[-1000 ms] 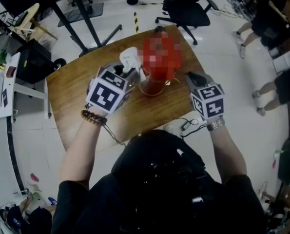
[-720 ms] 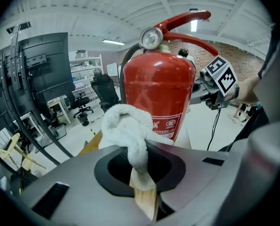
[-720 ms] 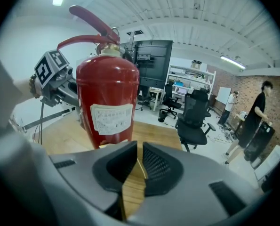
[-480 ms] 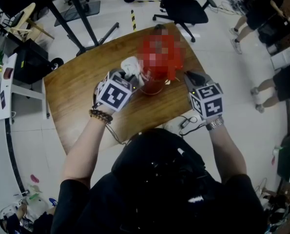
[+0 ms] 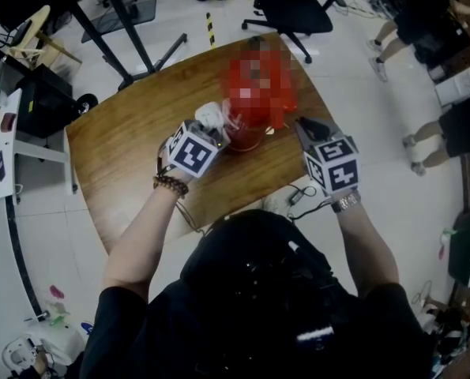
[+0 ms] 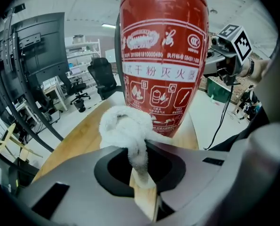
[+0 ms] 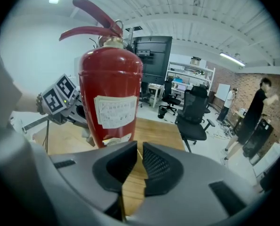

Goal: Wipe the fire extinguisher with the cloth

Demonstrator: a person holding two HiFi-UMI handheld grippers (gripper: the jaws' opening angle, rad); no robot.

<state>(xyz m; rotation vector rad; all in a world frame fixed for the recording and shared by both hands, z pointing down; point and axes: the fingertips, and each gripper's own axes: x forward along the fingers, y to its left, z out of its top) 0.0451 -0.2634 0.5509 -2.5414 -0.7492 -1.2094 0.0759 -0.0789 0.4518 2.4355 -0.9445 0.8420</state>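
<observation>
A red fire extinguisher [image 5: 246, 136] stands upright on the wooden table [image 5: 124, 156]; its top is blurred out in the head view. My left gripper [image 5: 216, 129] is shut on a bunched white cloth [image 5: 210, 115], low at the extinguisher's left side. In the left gripper view the cloth [image 6: 123, 128] lies against the lower body of the extinguisher [image 6: 163, 55], pinched by the left gripper [image 6: 140, 149]. My right gripper [image 5: 306, 125] hovers at the extinguisher's right, a little apart. In the right gripper view the right gripper [image 7: 139, 149] has its jaws nearly together with nothing between, facing the extinguisher [image 7: 112, 98].
A thin cable [image 5: 302, 196] lies at the table's near edge. A black office chair [image 5: 290, 6] stands beyond the table, black desk legs [image 5: 132, 30] at the far left. People [image 5: 464, 133] stand on the floor at the right.
My left gripper has slid downward along the extinguisher's left side with the cloth in it. The right gripper has stayed where it was.
</observation>
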